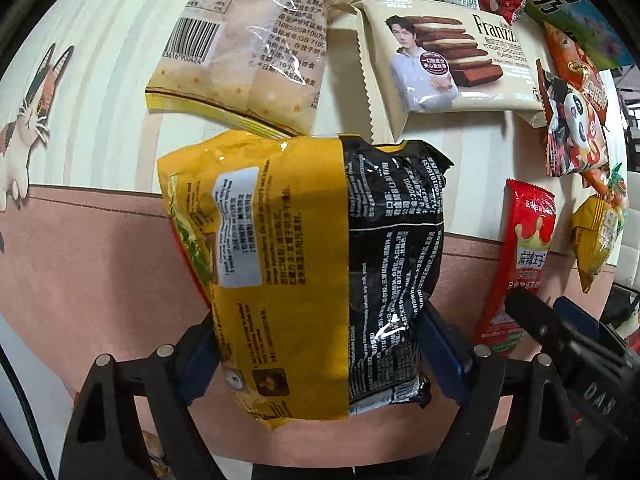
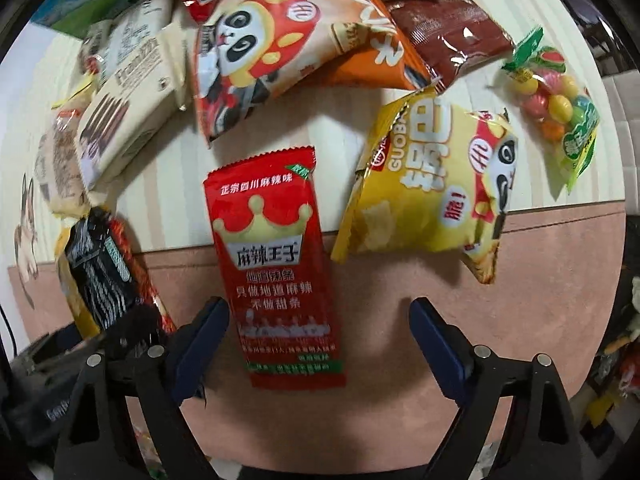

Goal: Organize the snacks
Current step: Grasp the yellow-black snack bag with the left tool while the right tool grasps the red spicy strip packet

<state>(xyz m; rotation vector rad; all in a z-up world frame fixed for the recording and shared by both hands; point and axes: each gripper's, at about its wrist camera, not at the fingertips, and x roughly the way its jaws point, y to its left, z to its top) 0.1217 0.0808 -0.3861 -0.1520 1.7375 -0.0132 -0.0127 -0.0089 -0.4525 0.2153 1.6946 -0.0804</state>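
Observation:
My left gripper (image 1: 316, 344) is shut on a yellow and black snack bag (image 1: 304, 264), its blue fingers (image 1: 442, 352) pressing both sides; the bag is held just above the mat. The same bag shows at the left of the right wrist view (image 2: 100, 276). My right gripper (image 2: 316, 332) is open, its fingers on either side of the lower end of a red spicy-strip packet (image 2: 276, 276) lying flat on the mat. The red packet also shows in the left wrist view (image 1: 520, 264), with the right gripper's black body beside it.
Several snacks lie on the striped and pink mat (image 2: 520, 300): a Franzzi cookie pack (image 1: 452, 56), a clear cracker bag (image 1: 248, 48), a red panda bag (image 2: 264, 52), a yellow chip bag (image 2: 432, 184), a brown pack (image 2: 444, 32), a candy bag (image 2: 556, 108).

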